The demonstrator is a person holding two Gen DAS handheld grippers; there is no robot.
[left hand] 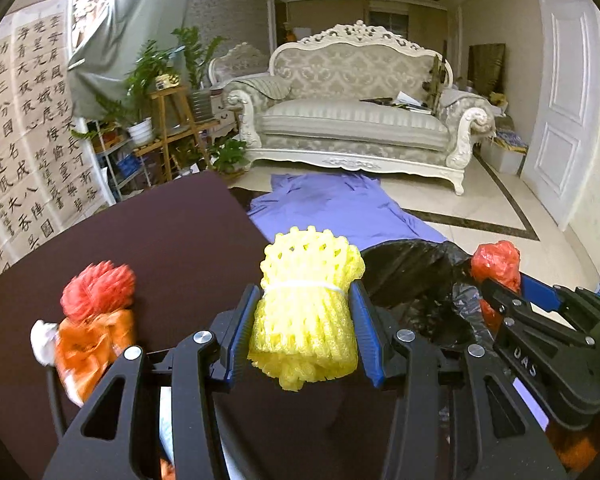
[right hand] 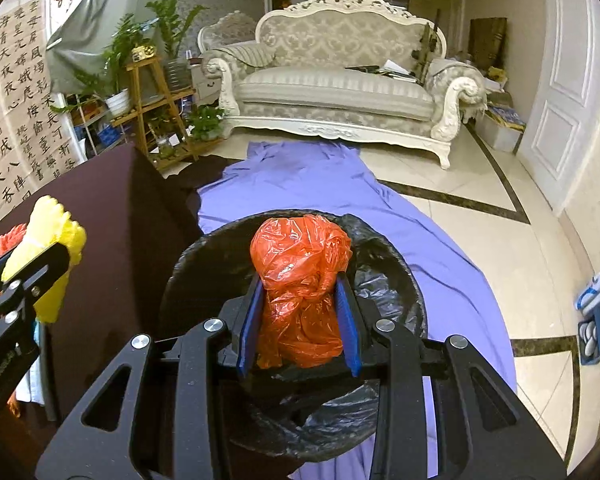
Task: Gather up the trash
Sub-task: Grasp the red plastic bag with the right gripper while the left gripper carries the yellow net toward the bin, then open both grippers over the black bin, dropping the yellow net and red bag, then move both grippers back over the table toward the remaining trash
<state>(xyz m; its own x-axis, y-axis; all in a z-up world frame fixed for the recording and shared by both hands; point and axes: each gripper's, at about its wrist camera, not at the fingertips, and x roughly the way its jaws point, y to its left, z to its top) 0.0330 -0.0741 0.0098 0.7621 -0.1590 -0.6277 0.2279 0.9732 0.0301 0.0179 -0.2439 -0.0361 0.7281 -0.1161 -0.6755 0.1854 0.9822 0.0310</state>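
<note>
Two grippers each pinch a piece of trash: the left gripper (left hand: 306,320) is clamped on a yellow foam net (left hand: 308,304) above the dark desk (left hand: 172,248), and the right gripper (right hand: 300,320) squeezes a crumpled orange plastic bag (right hand: 300,272) directly over the bin (lined with a black bag) (right hand: 392,280). Left on the desk lie a red mesh ball (left hand: 98,290) and an orange wrapper (left hand: 88,344). Beyond, a purple cloth (right hand: 320,176) covers the floor before a sofa (right hand: 332,80).
</note>
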